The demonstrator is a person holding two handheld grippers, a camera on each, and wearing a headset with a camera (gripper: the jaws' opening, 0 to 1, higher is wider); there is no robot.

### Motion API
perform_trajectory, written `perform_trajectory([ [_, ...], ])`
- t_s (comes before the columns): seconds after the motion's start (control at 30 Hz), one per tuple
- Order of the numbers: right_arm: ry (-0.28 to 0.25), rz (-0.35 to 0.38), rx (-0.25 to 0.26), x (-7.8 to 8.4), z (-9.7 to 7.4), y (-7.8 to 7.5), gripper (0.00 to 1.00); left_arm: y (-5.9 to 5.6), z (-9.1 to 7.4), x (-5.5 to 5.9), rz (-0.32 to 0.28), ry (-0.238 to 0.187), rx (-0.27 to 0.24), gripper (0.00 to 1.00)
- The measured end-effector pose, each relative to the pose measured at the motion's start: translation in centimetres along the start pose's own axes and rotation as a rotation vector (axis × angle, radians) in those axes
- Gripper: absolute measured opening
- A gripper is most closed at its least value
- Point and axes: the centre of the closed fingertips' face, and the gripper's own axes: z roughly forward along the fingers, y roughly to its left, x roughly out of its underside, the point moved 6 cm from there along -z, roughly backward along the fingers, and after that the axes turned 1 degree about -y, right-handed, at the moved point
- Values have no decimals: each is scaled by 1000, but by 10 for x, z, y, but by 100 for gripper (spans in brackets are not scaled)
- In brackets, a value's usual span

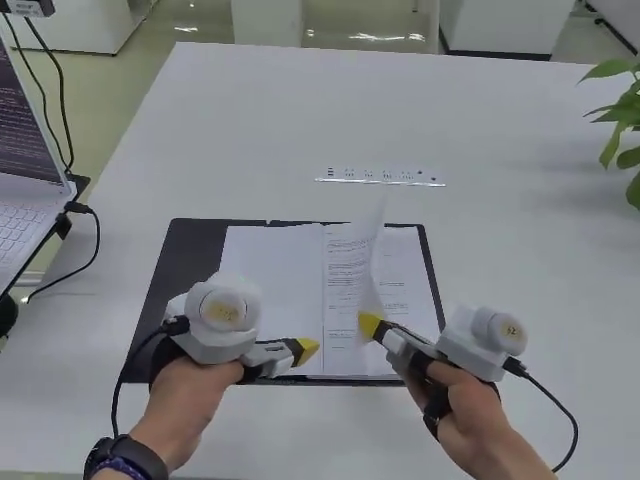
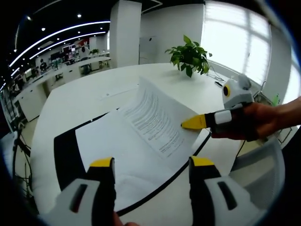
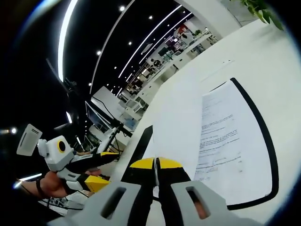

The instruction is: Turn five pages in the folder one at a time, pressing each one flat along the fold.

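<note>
A black folder (image 1: 170, 290) lies open on the white table with printed pages spread flat. One page (image 1: 365, 250) stands lifted near the fold, curling upward. My right gripper (image 1: 368, 324) is shut on that page's lower edge; in the right gripper view its yellow tips (image 3: 156, 164) pinch the sheet (image 3: 176, 122), which rises above the folder (image 3: 263, 141). My left gripper (image 1: 305, 350) is at the folder's near edge, just left of the fold. Its jaws are open (image 2: 151, 165) with nothing between them, facing the raised page (image 2: 155, 117) and the right gripper (image 2: 190, 124).
A laptop (image 1: 20, 190) with a black cable (image 1: 90, 240) sits off the table's left side. A potted plant (image 1: 620, 110) stands at the far right. A narrow printed strip (image 1: 380, 177) lies behind the folder.
</note>
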Motion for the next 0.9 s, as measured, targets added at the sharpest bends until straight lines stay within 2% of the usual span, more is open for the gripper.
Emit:
perform_trajectory([
  [0.37, 27, -17, -49, 8, 29, 27, 0, 20, -30, 15, -31, -8, -57, 64],
  [0.67, 70, -32, -92, 20, 54, 50, 0, 38, -58, 25, -75, -39, -111, 64],
  [0.9, 106, -39, -124, 32, 73, 66, 0, 45, -70, 38, -99, -36, -138, 64],
])
